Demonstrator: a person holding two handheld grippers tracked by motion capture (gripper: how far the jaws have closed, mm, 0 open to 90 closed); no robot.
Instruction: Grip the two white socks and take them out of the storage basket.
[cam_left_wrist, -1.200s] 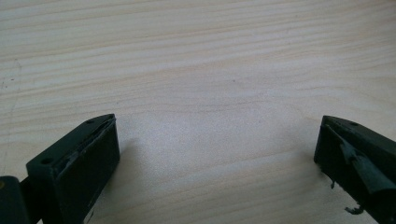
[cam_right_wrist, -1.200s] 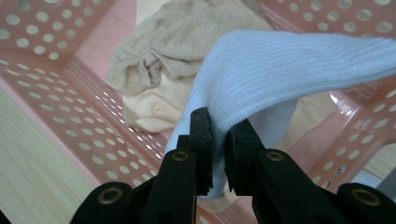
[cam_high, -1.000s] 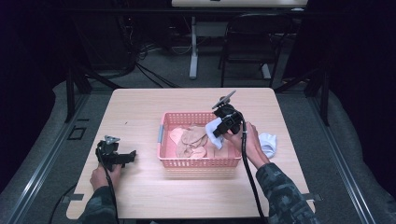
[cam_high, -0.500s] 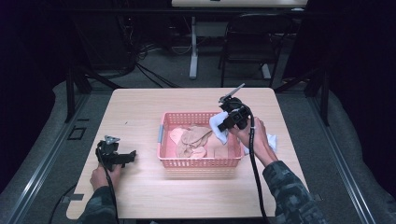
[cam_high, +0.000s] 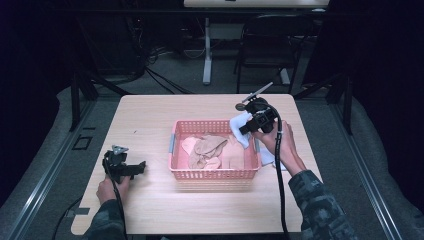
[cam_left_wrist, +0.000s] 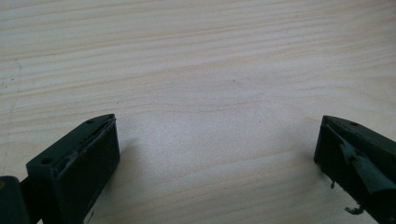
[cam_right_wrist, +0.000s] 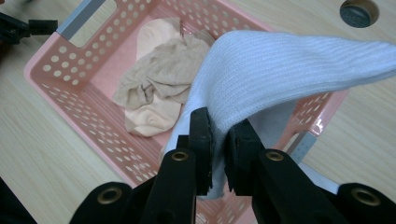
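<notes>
A pink perforated basket (cam_high: 215, 172) stands mid-table and holds several beige and peach socks (cam_high: 210, 150). My right gripper (cam_high: 246, 127) hangs over the basket's right end, shut on a white ribbed sock (cam_high: 241, 124). In the right gripper view the white sock (cam_right_wrist: 275, 79) drapes from between the closed pads (cam_right_wrist: 201, 140) above the basket (cam_right_wrist: 70, 84) and the beige socks (cam_right_wrist: 159, 79). My left gripper (cam_high: 137, 167) rests low over the table's front left, open, its jaws wide apart above bare wood (cam_left_wrist: 210, 93).
More white cloth (cam_high: 267, 157) lies on the table just right of the basket, under the right hand. A round cable hole (cam_right_wrist: 357, 11) sits in the tabletop beyond the basket. Dark floor, a chair and desk legs lie behind the table.
The right gripper has risen with the white sock and drifted slightly back and right over the basket's right end. The left gripper has stayed where it was.
</notes>
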